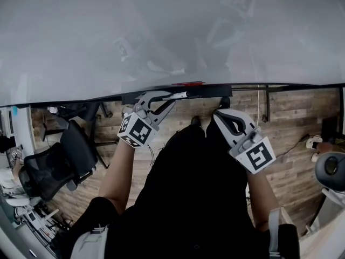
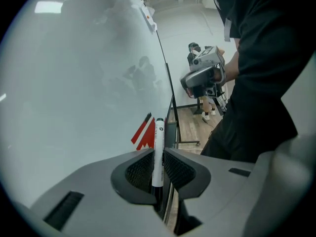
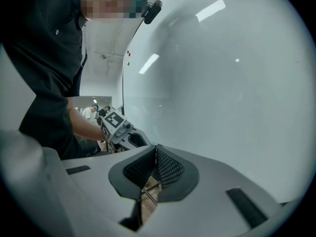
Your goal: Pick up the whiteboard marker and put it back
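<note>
The person is wearing black clothes [image 2: 261, 58] with short sleeves [image 1: 99, 209], and the left gripper [image 1: 171, 100] and right gripper [image 1: 219, 115] are showing grey shells (black bumpy pads [image 3: 169, 170] inside) and white cubes [image 1: 137, 131] with black squares.

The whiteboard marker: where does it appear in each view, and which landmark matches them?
Head view: upper centre; the whiteboard marker lies sideways in the left gripper, just under the lower edge of the whiteboard.
Left gripper view: lower centre, upright between the fingers.
Right gripper view: not made out; only the left gripper shows, left of centre.
Shared landmark: the whiteboard, in all three views.
</note>
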`<action>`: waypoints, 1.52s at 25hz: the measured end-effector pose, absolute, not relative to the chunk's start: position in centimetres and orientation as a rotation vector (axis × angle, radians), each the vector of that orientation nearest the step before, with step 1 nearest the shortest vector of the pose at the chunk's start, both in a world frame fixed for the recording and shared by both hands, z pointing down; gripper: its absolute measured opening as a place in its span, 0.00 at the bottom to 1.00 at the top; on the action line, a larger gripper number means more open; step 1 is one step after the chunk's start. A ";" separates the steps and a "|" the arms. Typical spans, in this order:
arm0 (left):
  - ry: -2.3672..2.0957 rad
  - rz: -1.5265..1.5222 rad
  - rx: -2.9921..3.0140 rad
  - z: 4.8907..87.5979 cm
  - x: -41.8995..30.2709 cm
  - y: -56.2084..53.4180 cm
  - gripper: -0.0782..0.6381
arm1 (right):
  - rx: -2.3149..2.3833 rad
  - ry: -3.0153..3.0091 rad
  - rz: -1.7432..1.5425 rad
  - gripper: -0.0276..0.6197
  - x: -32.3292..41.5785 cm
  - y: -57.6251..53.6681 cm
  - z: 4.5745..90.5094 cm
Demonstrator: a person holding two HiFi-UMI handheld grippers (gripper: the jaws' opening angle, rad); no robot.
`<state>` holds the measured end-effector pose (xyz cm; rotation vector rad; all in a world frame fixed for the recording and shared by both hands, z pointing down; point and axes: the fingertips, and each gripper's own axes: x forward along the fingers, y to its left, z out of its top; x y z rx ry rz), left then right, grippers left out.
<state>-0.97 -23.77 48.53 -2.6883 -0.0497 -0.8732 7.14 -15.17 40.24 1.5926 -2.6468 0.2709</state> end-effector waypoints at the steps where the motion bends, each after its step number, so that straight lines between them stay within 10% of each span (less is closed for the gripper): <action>1: -0.051 -0.903 -2.669 49.0 -1.0 -23.9 0.21 | 1.594 -2.642 0.271 0.07 7.3 -15.1 40.4; 38: -0.089 -1.399 -2.435 56.6 -2.3 -25.3 0.22 | 1.656 -2.599 0.285 0.07 7.7 -15.3 41.6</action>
